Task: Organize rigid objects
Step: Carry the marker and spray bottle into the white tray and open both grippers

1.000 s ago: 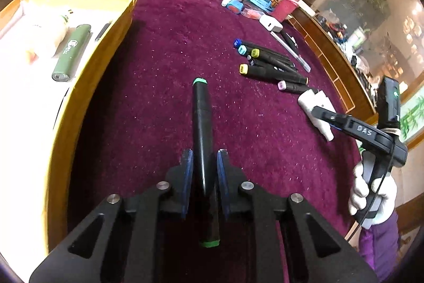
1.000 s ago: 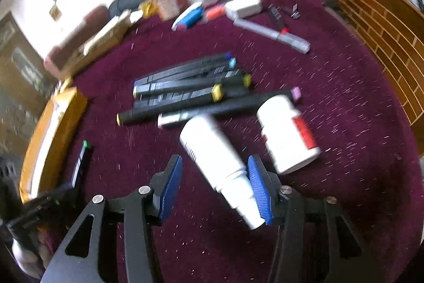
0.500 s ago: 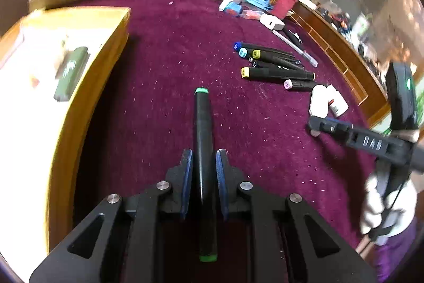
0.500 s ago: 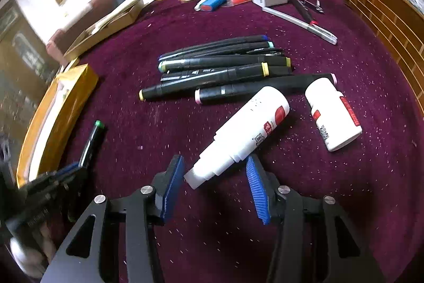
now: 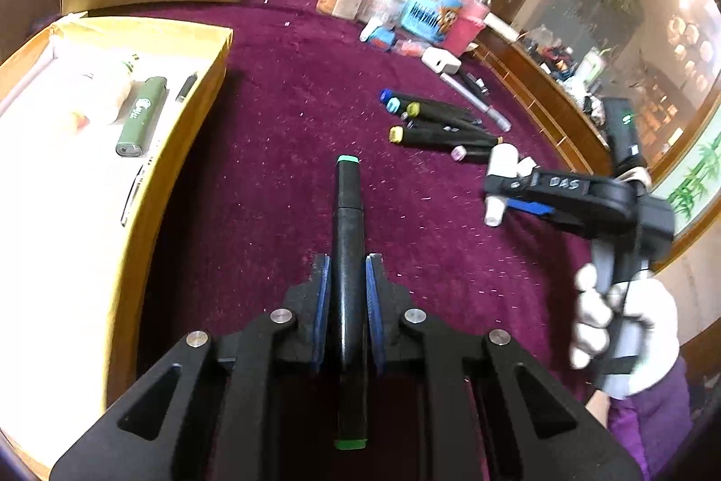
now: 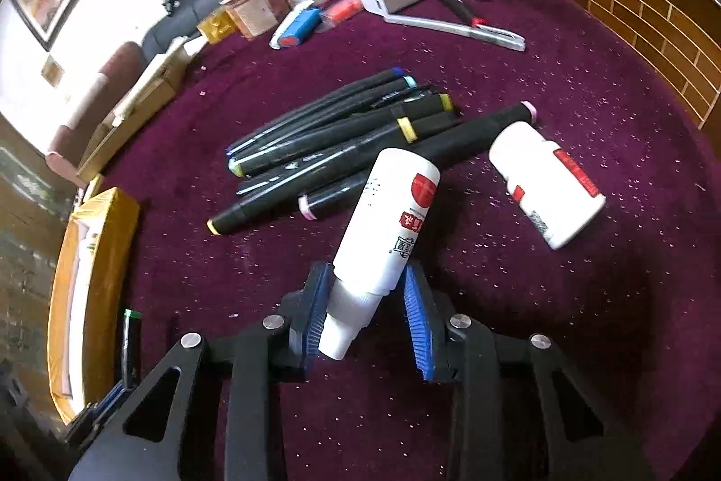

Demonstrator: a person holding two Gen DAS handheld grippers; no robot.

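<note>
Left claw point(image 5: 347, 282) clamps green-capped marker point(image 5: 348, 237) beside yellow box point(image 5: 180, 147); right claw point(image 6: 367, 314) grips white bottle point(image 6: 383, 228) above worktop point(image 6: 540, 300); 6 or so markers point(image 6: 342, 147), 1 small bottle point(image 6: 547, 183) left unsorted

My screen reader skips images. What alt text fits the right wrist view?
The right gripper is closed around the neck of a white bottle over a purple cloth. Beyond lie black markers and a second white bottle.

right gripper point(image 6: 367, 316) | jaws narrowed around white bottle point(image 6: 383, 228) | bottle seemingly lifted, neck gripped
</note>
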